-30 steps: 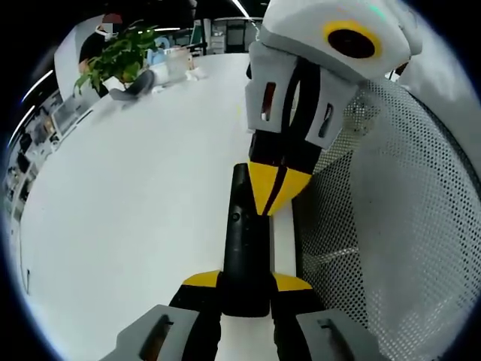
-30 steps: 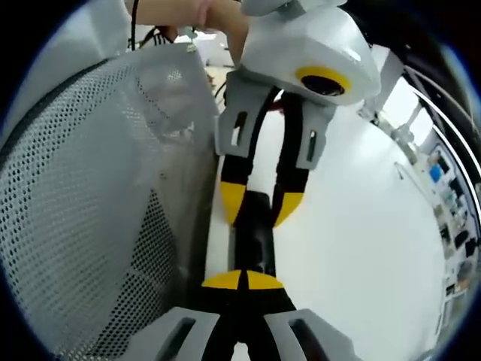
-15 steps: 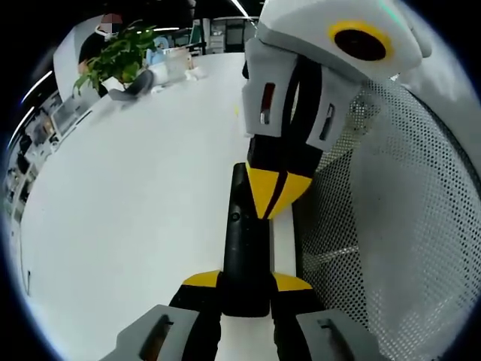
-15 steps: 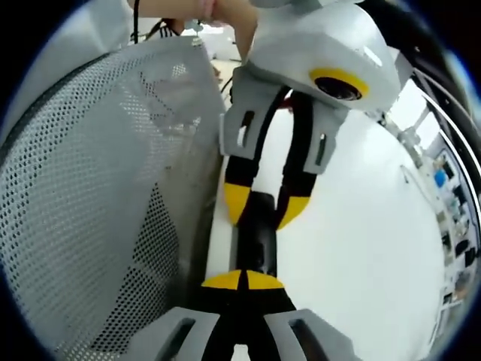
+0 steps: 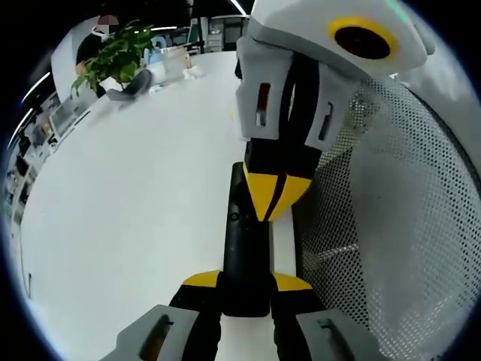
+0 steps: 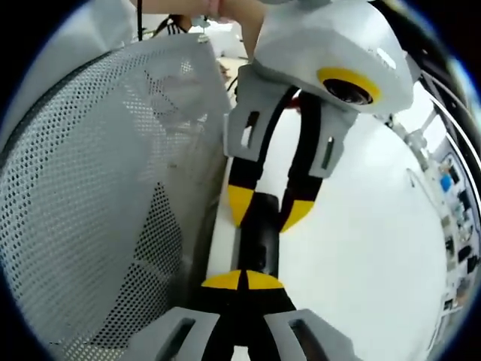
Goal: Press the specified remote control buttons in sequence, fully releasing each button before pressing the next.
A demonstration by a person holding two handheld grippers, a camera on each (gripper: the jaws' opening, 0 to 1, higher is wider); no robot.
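Holding the black remote (image 5: 245, 248) firmly, the left gripper (image 5: 246, 282) steadies it; the right gripper (image 5: 272, 197), jaws together and empty, touches its buttons, so pressing seems underway.

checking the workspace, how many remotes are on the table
1. A slim black remote control lies on the white table, clamped by the left gripper; the right gripper touches it. Others may be hidden.

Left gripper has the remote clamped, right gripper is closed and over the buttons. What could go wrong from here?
The remote lies close beside the mesh basket; a sideways push could knock it against the wall. The right gripper has closed tips, broad enough perhaps to hit a neighbouring button. The left gripper clamps only the near end, so hard pressing at the far end might tip the remote.
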